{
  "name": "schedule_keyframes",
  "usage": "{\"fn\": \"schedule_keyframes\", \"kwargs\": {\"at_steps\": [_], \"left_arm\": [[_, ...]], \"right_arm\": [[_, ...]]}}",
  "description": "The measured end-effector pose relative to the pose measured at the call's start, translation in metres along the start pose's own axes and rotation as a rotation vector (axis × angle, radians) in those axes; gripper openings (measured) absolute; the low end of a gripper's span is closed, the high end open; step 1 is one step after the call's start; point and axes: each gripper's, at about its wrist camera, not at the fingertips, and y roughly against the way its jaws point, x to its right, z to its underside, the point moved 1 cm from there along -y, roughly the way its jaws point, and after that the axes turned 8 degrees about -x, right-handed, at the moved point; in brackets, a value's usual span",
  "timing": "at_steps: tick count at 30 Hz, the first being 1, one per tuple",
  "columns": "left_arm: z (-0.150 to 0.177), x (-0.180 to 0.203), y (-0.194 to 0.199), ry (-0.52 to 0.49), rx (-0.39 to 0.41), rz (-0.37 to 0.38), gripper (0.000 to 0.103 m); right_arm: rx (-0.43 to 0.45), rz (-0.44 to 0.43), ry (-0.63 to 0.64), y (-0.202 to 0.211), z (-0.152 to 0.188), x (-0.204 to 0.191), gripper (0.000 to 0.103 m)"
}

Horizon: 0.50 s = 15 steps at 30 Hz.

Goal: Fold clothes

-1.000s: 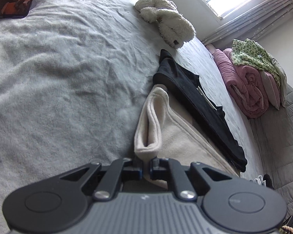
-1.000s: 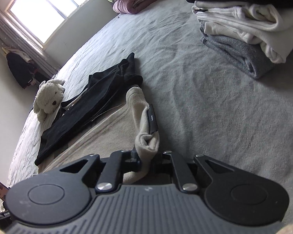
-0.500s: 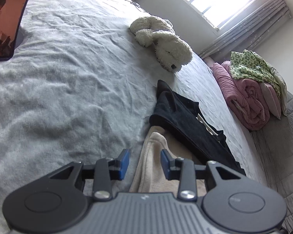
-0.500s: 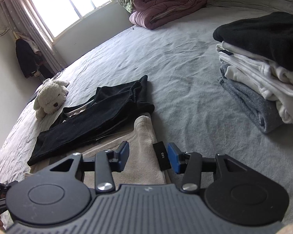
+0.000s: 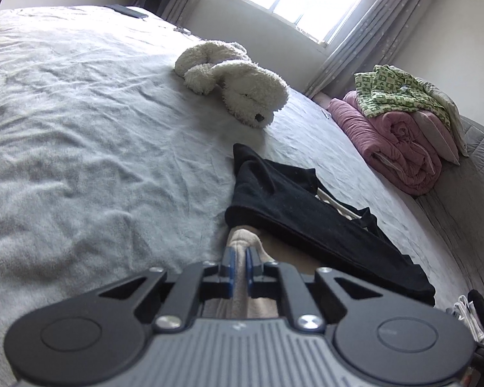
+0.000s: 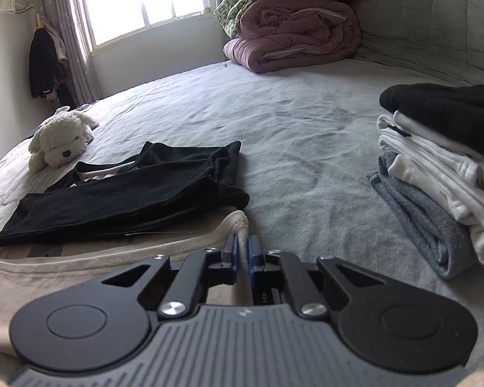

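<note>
My left gripper (image 5: 238, 266) has just clamped down again on the near corner of the beige garment (image 5: 243, 242); half a second ago its jaws stood apart around that same edge, and a second ago they were pinched on it, so I let go and took a fresh bite. My right gripper (image 6: 241, 253) did the same, and its jaws have just closed on the other corner of the beige garment (image 6: 235, 222), cloth pinched between the blue pads. I judge this a regrip before the next fold: both corners are in hand, so I can lift and carry the edge over.

Beyond the beige piece, at about twelve o'clock from my left tool, the black garment (image 5: 290, 206) lies partly over it. That could drag along when I lift. Further out at two o'clock from my right tool sits the folded stack (image 6: 442, 174), and far off at ten o'clock the plush dog (image 6: 58, 138) rests on the grey bedspread (image 6: 290, 122).
</note>
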Motion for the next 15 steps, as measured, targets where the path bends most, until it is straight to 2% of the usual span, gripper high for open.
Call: {"fn": "schedule_keyframes", "kwargs": {"at_steps": [2,6,7,8,9,10,11,12,15], "left_arm": [[0.001,0.004,0.003,-0.044,0.031,-0.008,0.007],[0.004,0.002,-0.016,-0.078,-0.047,-0.076,0.008],[0.004,0.001,-0.016,-0.073,-0.047,-0.08,0.011],[0.004,0.0,-0.015,-0.067,-0.044,-0.082,0.015],[0.004,-0.001,-0.015,-0.062,-0.042,-0.084,0.016],[0.003,0.002,-0.01,-0.066,-0.018,-0.095,0.028],[0.001,0.005,-0.005,-0.071,0.008,-0.107,0.041],[0.0,0.01,0.0,-0.094,0.038,-0.105,0.045],[0.0,0.028,0.011,-0.188,0.106,-0.066,0.054]], "right_arm": [[0.002,0.007,0.013,-0.002,0.002,-0.001,0.006],[-0.021,0.009,0.023,-0.012,0.005,0.001,0.008],[-0.018,0.012,0.027,-0.011,0.004,0.001,0.011],[-0.012,0.015,0.035,-0.009,0.004,-0.001,0.021],[-0.002,0.031,0.046,-0.006,0.003,-0.003,0.024],[0.014,0.044,0.057,-0.003,0.003,-0.005,0.036],[0.031,0.056,0.068,0.0,0.003,-0.007,0.041],[0.055,0.061,0.082,0.004,0.003,-0.01,0.048],[0.104,0.05,0.161,0.014,0.007,-0.027,0.048]]}}
